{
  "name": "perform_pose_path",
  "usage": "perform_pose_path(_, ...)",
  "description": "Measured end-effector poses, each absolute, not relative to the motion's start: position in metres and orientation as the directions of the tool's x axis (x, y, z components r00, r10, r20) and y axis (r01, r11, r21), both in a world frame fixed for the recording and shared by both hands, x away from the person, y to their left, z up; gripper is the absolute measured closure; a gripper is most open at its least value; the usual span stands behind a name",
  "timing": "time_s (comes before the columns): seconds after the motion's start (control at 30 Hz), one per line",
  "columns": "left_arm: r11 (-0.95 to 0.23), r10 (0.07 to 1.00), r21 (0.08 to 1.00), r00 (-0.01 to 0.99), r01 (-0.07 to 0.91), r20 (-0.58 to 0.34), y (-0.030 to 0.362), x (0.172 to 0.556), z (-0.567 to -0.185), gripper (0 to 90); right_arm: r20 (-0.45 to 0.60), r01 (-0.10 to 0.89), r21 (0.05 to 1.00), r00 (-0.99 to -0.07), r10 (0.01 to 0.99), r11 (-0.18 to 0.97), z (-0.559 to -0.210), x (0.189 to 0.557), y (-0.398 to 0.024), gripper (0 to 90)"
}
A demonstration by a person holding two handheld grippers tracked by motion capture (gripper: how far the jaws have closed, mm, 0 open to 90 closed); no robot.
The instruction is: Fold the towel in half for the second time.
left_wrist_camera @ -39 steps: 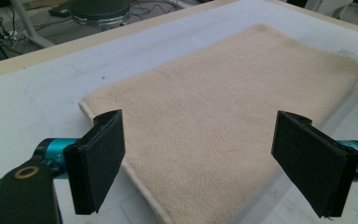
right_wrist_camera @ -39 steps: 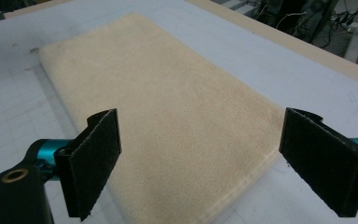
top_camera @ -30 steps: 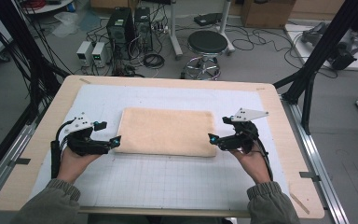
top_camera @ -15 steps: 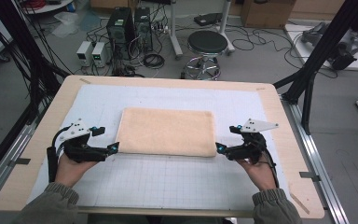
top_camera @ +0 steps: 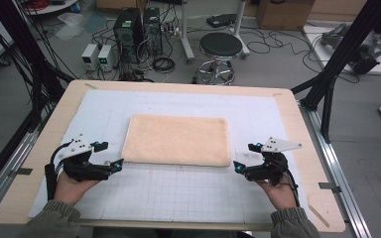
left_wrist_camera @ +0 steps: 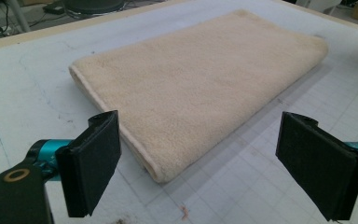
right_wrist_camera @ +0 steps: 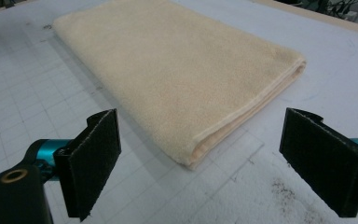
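Note:
A folded beige towel (top_camera: pixel 178 139) lies flat in the middle of the white gridded mat (top_camera: pixel 178 193). My left gripper (top_camera: pixel 111 154) sits just off the towel's near-left corner, open, with nothing between its jaws. My right gripper (top_camera: pixel 244 156) is a short way off the near-right corner, also open and holding nothing. In the left gripper view the towel (left_wrist_camera: pixel 205 79) has its corner lying between the spread jaws of the left gripper (left_wrist_camera: pixel 205 163). The right gripper view shows the towel's (right_wrist_camera: pixel 177 65) folded corner just ahead of the right gripper (right_wrist_camera: pixel 209 163).
The mat covers a wooden table (top_camera: pixel 297 134) with bare rims on every side. On the floor beyond the far edge are a black stool (top_camera: pixel 221 47), computer towers (top_camera: pixel 139 29) and cables. Black frame posts (top_camera: pixel 337 64) stand at the table's left and right.
Both grippers have drawn back from the towel's near corners, outward and toward the near edge. The towel has stayed flat in place.

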State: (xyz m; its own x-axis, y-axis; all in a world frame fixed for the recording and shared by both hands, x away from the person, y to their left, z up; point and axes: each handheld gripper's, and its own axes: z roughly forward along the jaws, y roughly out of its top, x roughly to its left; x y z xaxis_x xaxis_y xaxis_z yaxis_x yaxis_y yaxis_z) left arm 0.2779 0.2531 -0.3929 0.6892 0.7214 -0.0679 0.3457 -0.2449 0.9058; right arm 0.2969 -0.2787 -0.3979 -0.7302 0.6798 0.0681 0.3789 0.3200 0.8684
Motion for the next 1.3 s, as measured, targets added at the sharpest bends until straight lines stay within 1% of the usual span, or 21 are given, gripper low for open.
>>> perform_pose_path(0.47, -0.248, 0.727, 0.907, 0.685, 0.341, -0.059, 0.256, 0.255, -0.396, 12.8, 0.073, 0.394, 0.863, -0.716, 0.695, 0.315, -0.406, 0.275, -0.289, 11.2)
perform_pose_path(0.77, -0.241, 0.732, 0.907, 0.679, 0.346, -0.065, 0.261, 0.246, -0.397, 12.2, 0.067, 0.384, 0.872, -0.708, 0.703, 0.304, -0.407, 0.264, -0.296, 11.2)
perform_pose_path(1.3, -0.251, 0.731, 0.905, 0.68, 0.344, -0.056, 0.27, 0.228, -0.405, 12.2, 0.046, 0.368, 0.874, -0.711, 0.702, 0.316, -0.409, 0.245, -0.302, 11.2)
